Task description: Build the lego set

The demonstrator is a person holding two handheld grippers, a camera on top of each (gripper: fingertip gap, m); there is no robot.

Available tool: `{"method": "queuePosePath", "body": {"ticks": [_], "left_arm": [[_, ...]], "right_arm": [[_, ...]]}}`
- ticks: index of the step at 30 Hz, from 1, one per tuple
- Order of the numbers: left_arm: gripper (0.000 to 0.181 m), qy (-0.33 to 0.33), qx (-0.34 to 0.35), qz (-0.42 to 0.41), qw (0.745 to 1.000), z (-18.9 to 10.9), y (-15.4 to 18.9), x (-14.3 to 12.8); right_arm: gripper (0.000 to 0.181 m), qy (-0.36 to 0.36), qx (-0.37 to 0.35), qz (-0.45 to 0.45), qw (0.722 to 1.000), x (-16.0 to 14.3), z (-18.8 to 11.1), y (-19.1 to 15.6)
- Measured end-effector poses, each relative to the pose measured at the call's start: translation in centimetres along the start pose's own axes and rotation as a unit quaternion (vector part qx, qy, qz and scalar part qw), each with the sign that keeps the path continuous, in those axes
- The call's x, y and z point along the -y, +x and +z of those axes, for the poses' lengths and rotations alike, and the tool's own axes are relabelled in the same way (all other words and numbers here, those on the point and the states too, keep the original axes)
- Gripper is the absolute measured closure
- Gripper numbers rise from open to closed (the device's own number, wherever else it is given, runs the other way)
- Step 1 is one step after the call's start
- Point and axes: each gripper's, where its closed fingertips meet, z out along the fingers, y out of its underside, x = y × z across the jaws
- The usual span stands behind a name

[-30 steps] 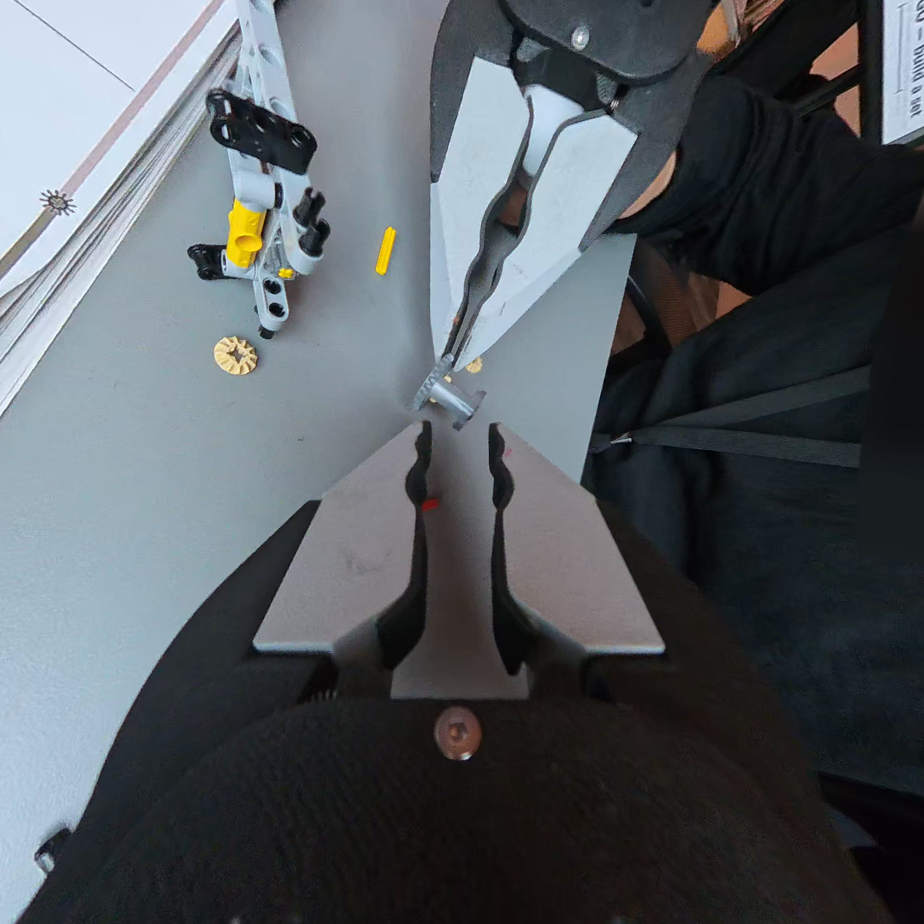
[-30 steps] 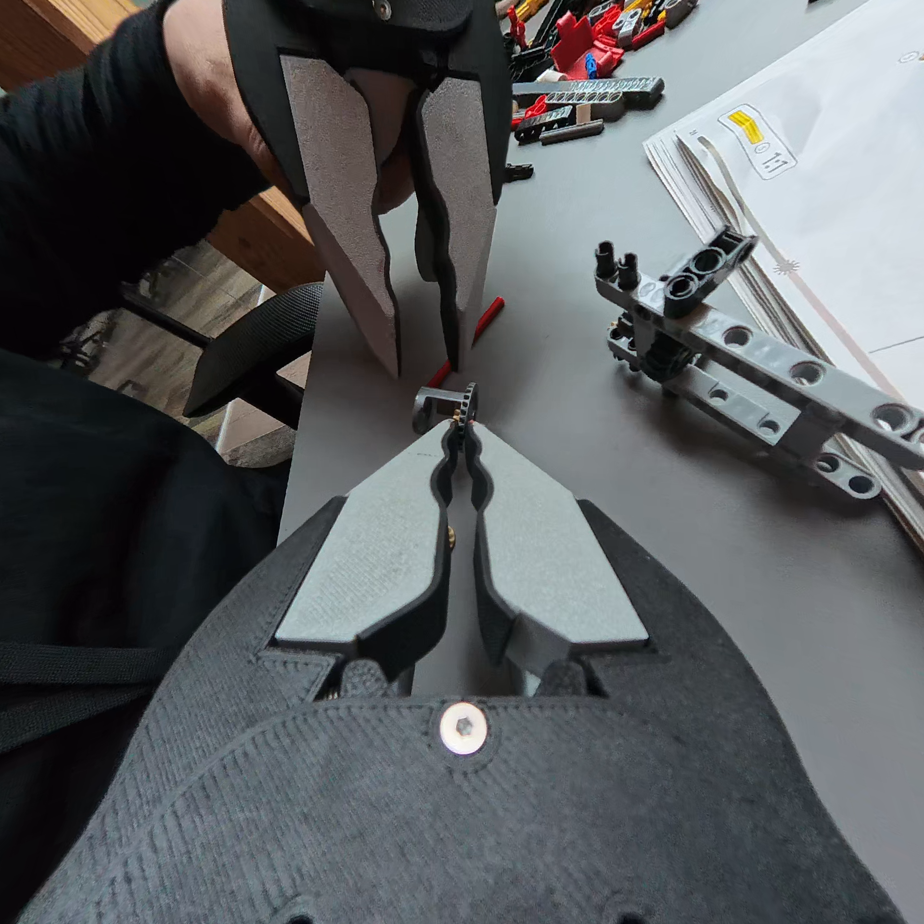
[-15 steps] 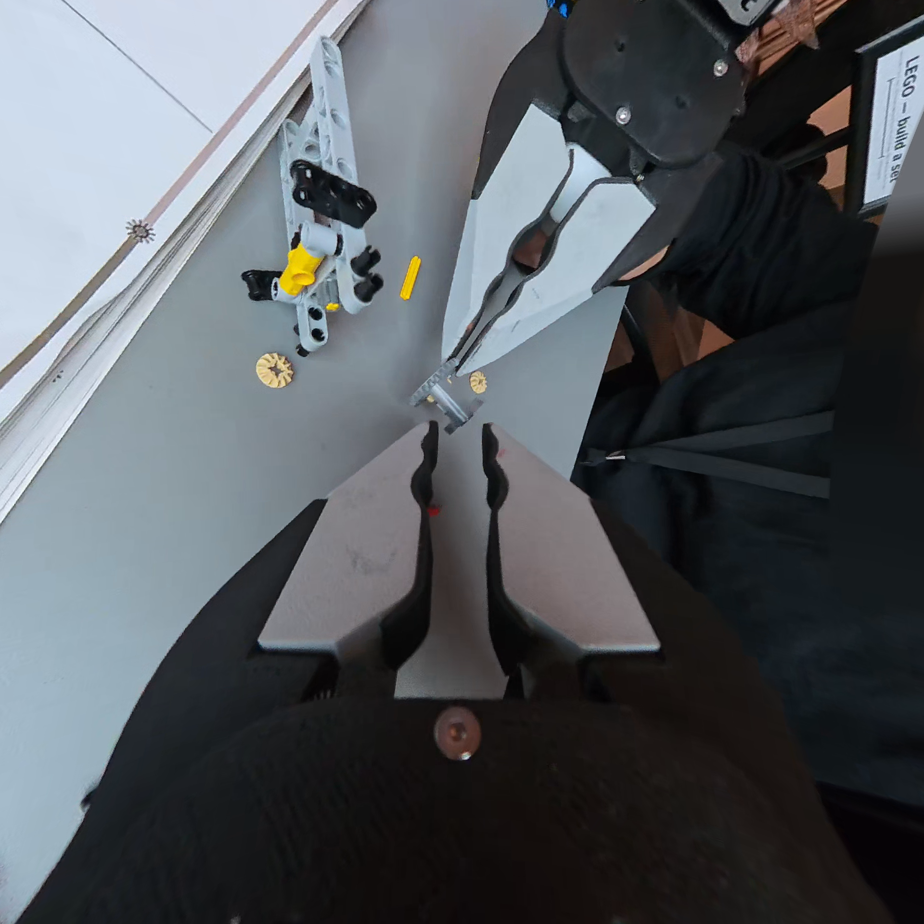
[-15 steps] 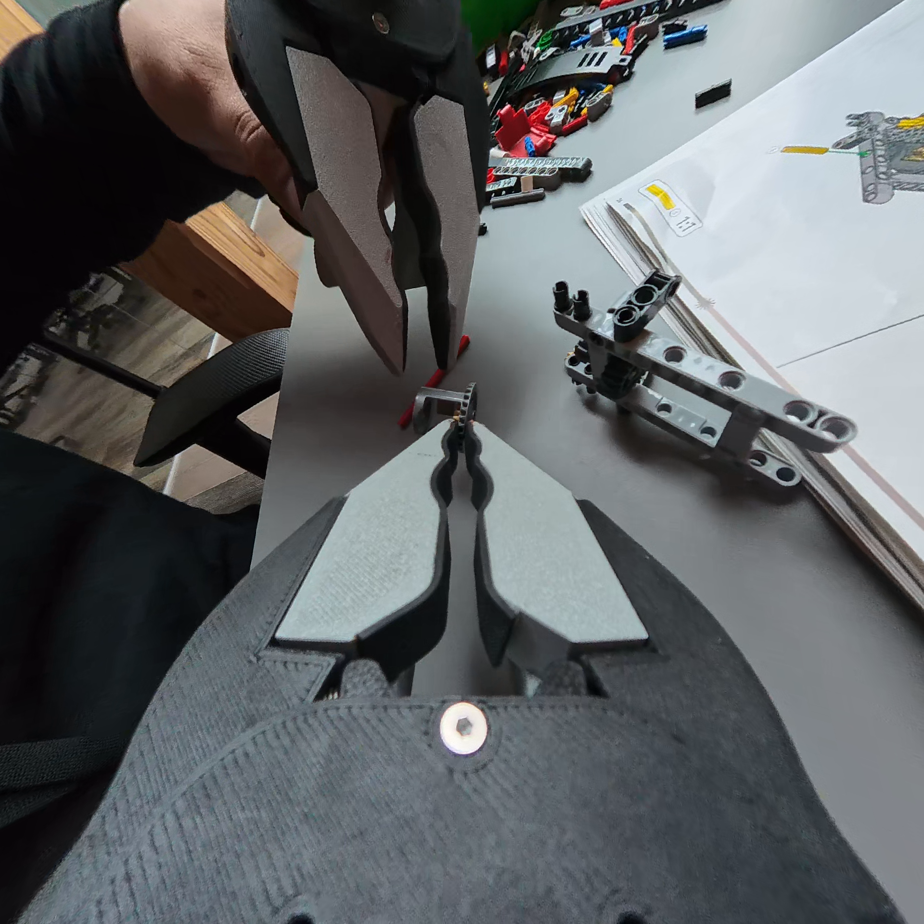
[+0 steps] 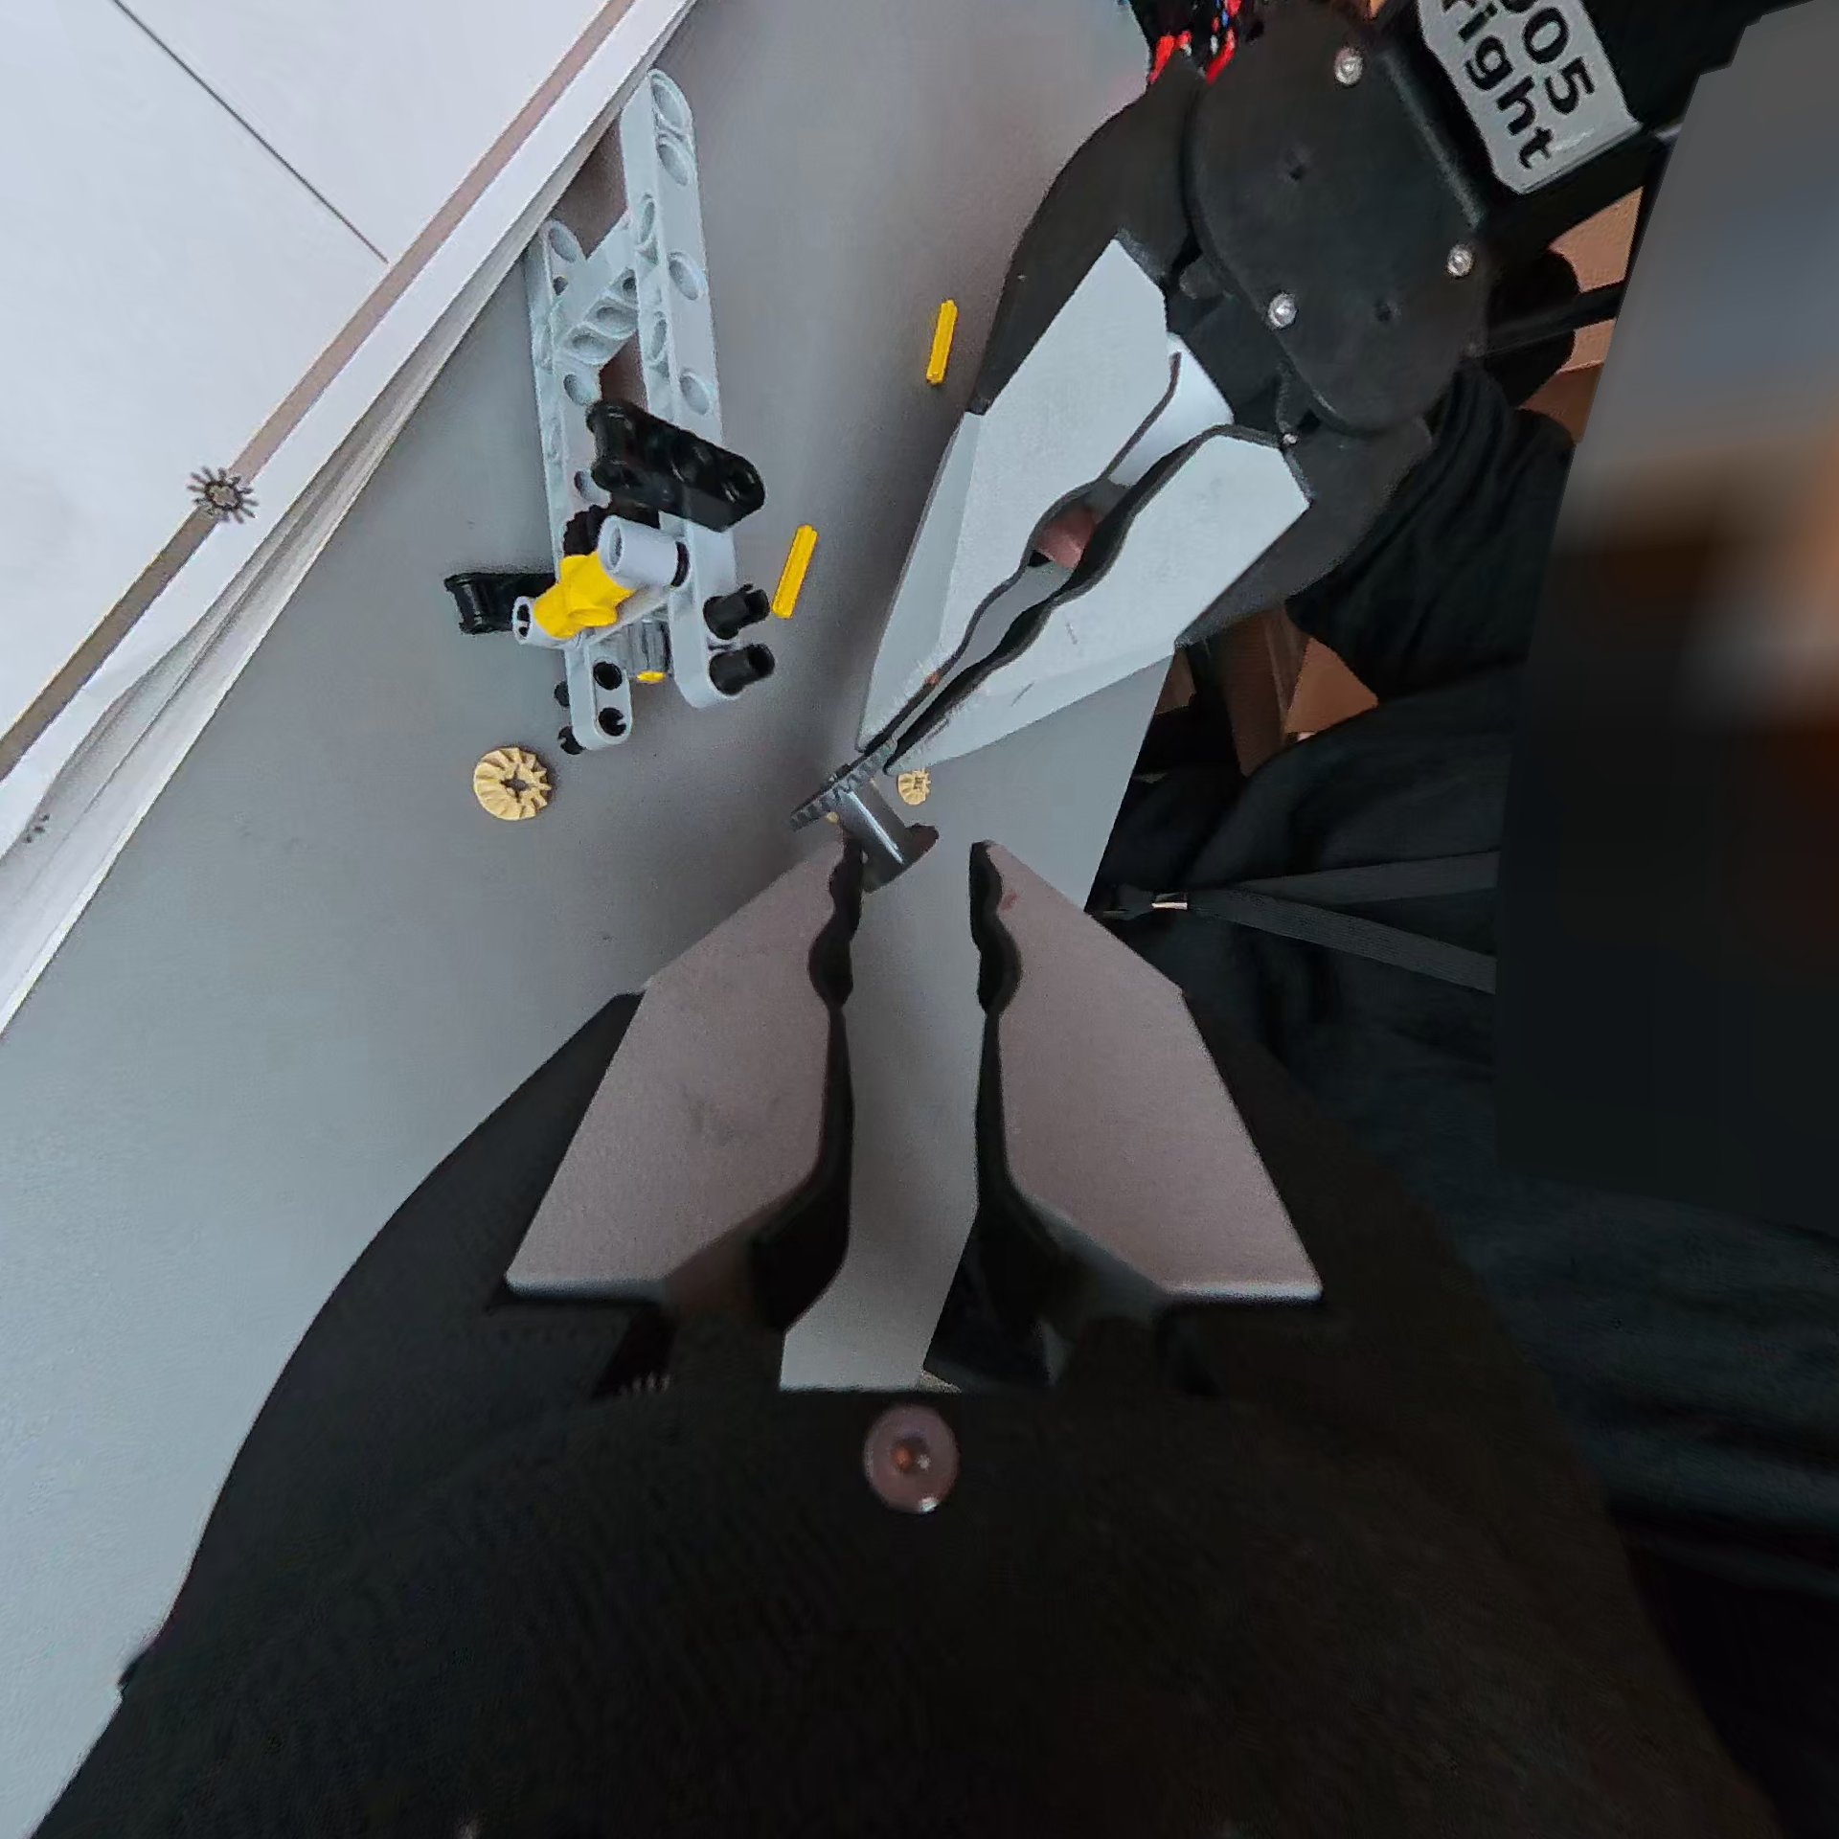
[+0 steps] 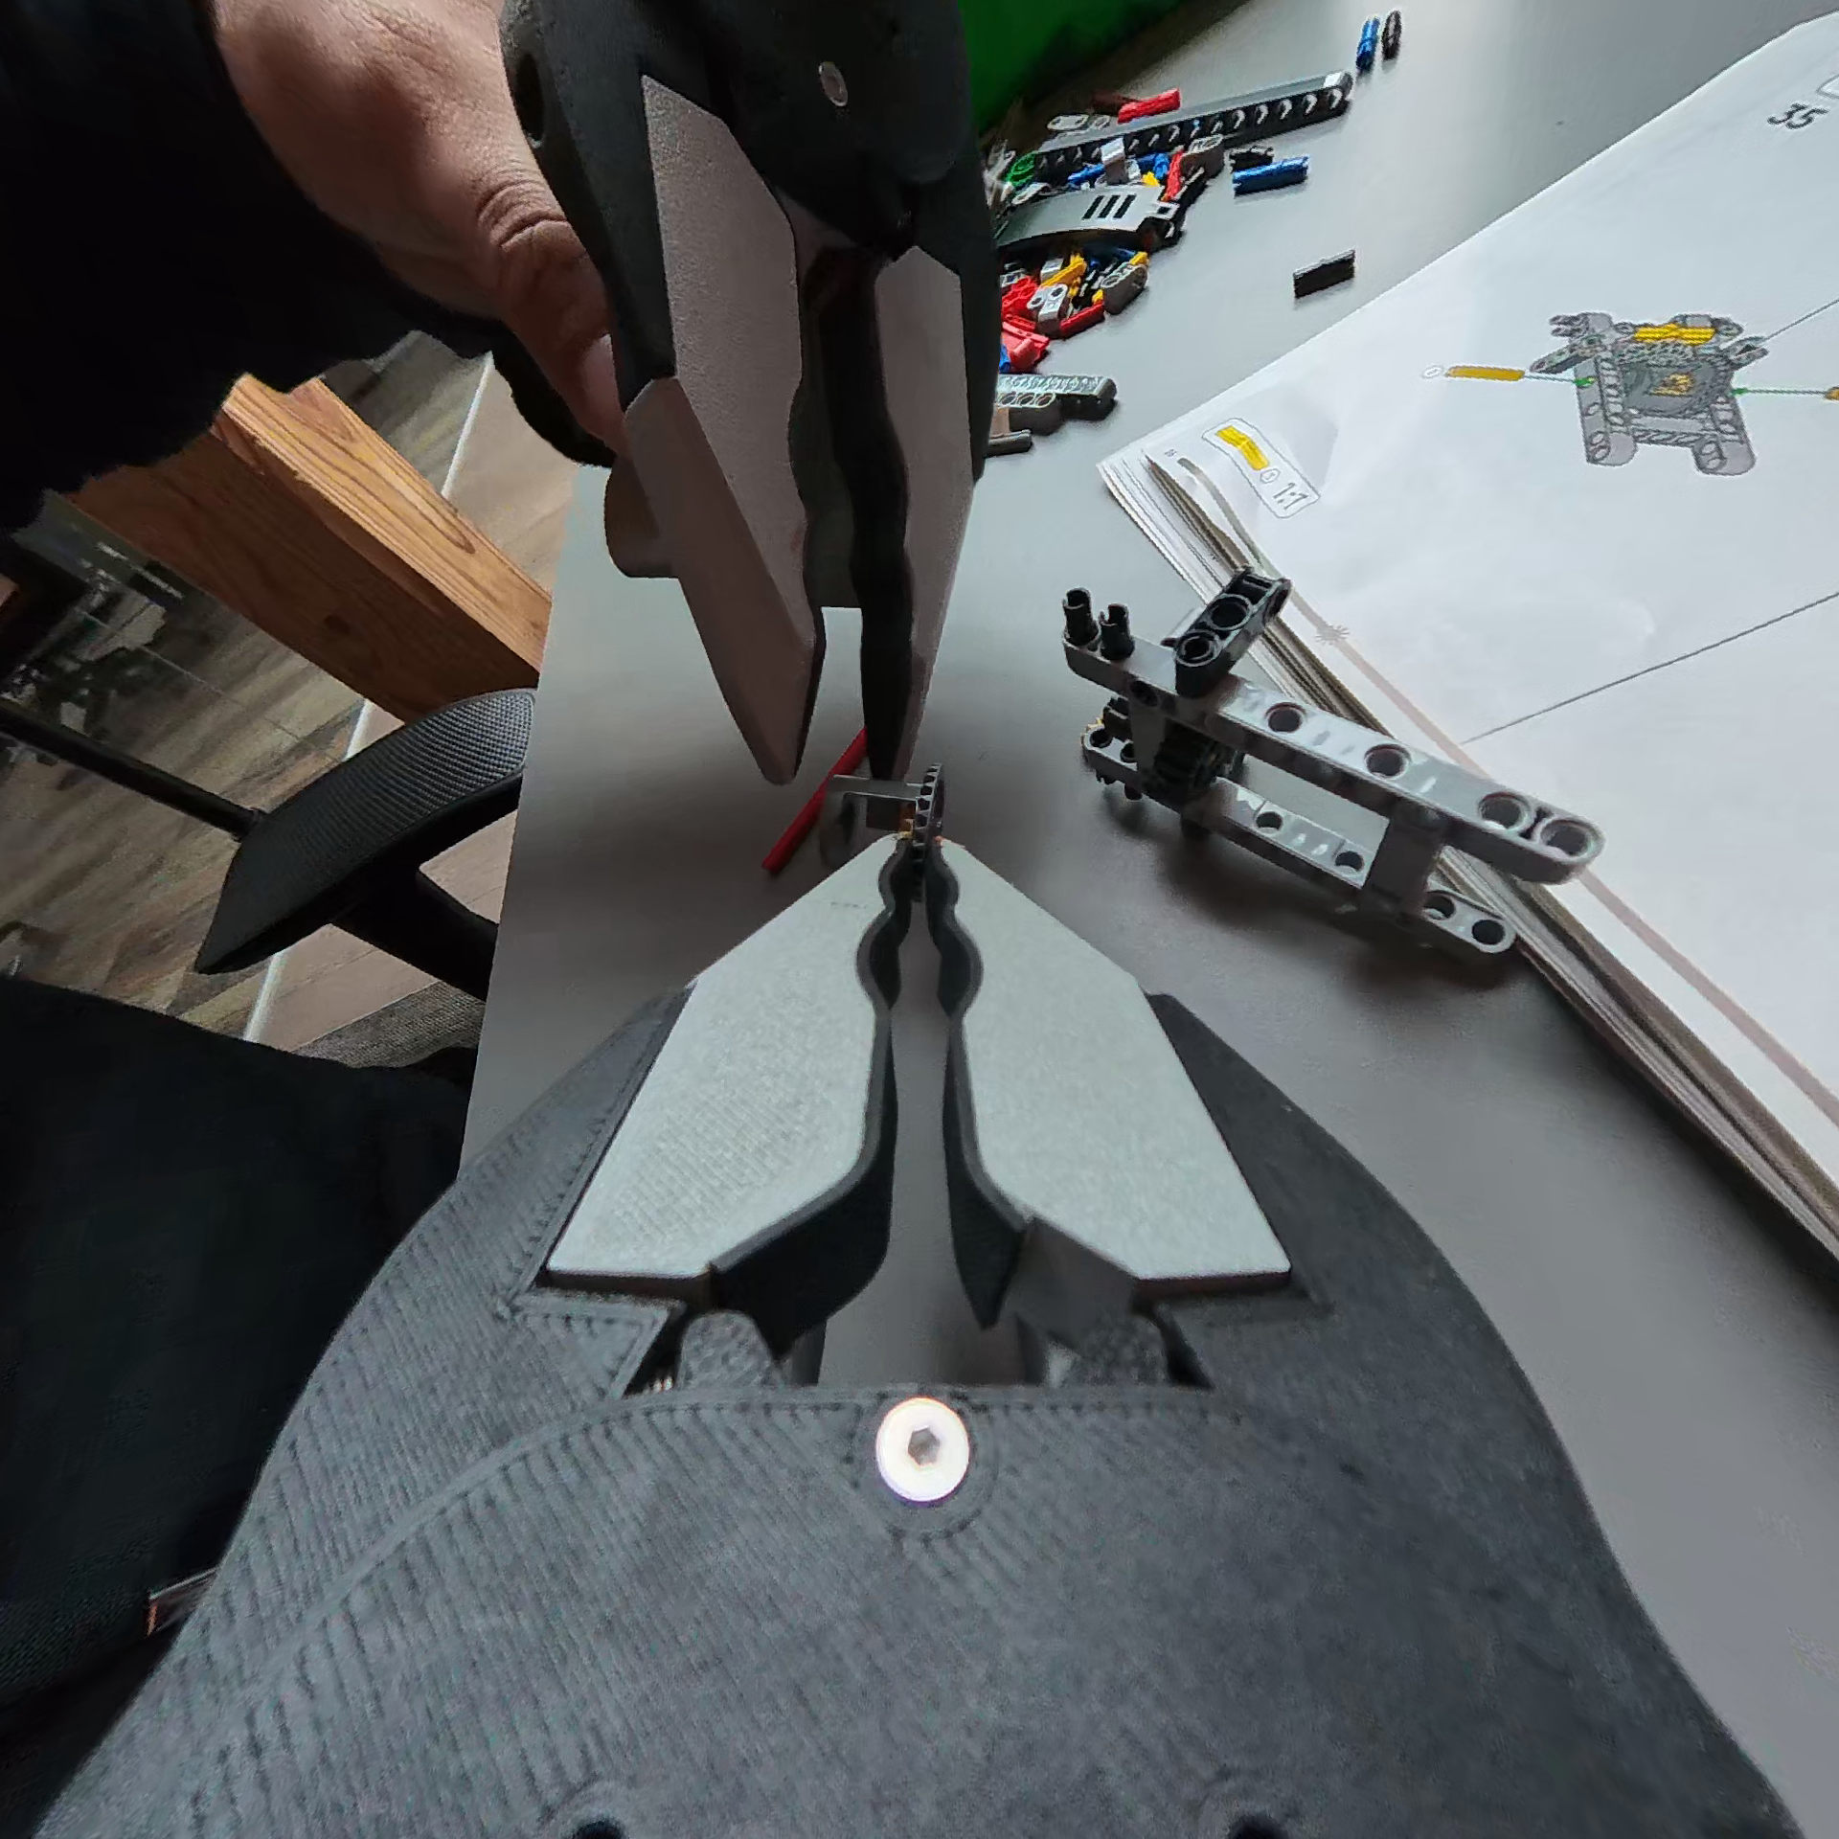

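My right gripper [image 6: 916, 861] is shut on a small black gear [image 6: 931, 796] that has a grey connector piece [image 6: 864, 798] on its side. It holds this just above the grey table near the front edge. My left gripper [image 5: 911, 856] is open, with its fingertips on either side of the grey connector [image 5: 884, 838]; one fingertip touches it. In the right wrist view the left gripper [image 6: 841, 771] comes down from above. In the left wrist view the right gripper [image 5: 891, 756] reaches in from the upper right. The partly built grey beam assembly [image 5: 637, 498] [image 6: 1324, 786] lies on the table, beside the booklet.
The open instruction booklet [image 6: 1542, 547] [image 5: 199, 249] lies beyond the assembly. A tan gear [image 5: 510, 784], a smaller tan gear [image 5: 914, 786], two yellow axles [image 5: 793, 572] and a red axle [image 6: 811, 811] lie loose. A pile of parts [image 6: 1095, 249] sits far back. A chair [image 6: 348, 826] stands past the table edge. My left and right fingertips are right by each other.
Both grippers have shifted and tilted together, so more of the table shows. The right gripper still grips the gear. The left fingertips have closed in around the grey connector, at the same opening.
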Motion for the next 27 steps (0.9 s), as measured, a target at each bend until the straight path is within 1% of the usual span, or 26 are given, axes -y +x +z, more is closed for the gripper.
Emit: {"method": "queuePosePath", "body": {"ticks": [2,4,5,7,10,12,14,19,24,27], "left_arm": [[0.161,-0.004,0.008,-0.001,1.000,0.0,-0.4,0.1],[0.159,-0.014,0.041,0.011,0.999,-0.2,-1.3,0.0],[0.159,-0.016,0.046,0.020,0.999,-0.2,-1.4,0.1],[0.159,-0.015,0.043,0.037,0.998,-0.2,-1.1,0.3],[0.157,-0.027,0.056,0.067,0.996,-0.3,-1.0,0.1],[0.157,-0.037,0.053,0.096,0.993,-0.4,-0.7,-0.1],[0.156,-0.042,0.057,0.108,0.992,-0.4,-0.9,-0.3],[0.158,-0.038,0.019,0.127,0.991,0.0,-0.2,-0.2],[0.160,-0.039,-0.015,0.129,0.991,0.1,0.3,-0.3],[0.164,-0.042,-0.035,0.128,0.990,0.1,0.7,-0.4]], "right_arm": [[0.181,0.000,0.000,-0.002,1.000,0.0,0.0,0.0],[0.181,0.003,0.003,-0.001,1.000,0.1,-0.1,-0.1],[0.181,0.004,0.005,0.000,1.000,0.1,-0.1,-0.1],[0.181,0.007,0.010,0.000,1.000,0.2,-0.2,-0.2],[0.181,0.008,0.019,-0.001,1.000,0.2,-0.2,-0.4],[0.181,0.009,0.025,-0.002,1.000,0.2,-0.2,-0.6],[0.181,0.006,0.029,0.001,1.000,0.1,-0.2,-0.6],[0.181,0.003,0.057,0.022,0.998,0.0,-0.2,-1.0],[0.181,0.002,0.083,0.040,0.996,0.0,-0.2,-1.4],[0.181,-0.002,0.101,0.047,0.994,-0.2,-0.1,-1.9]]}}
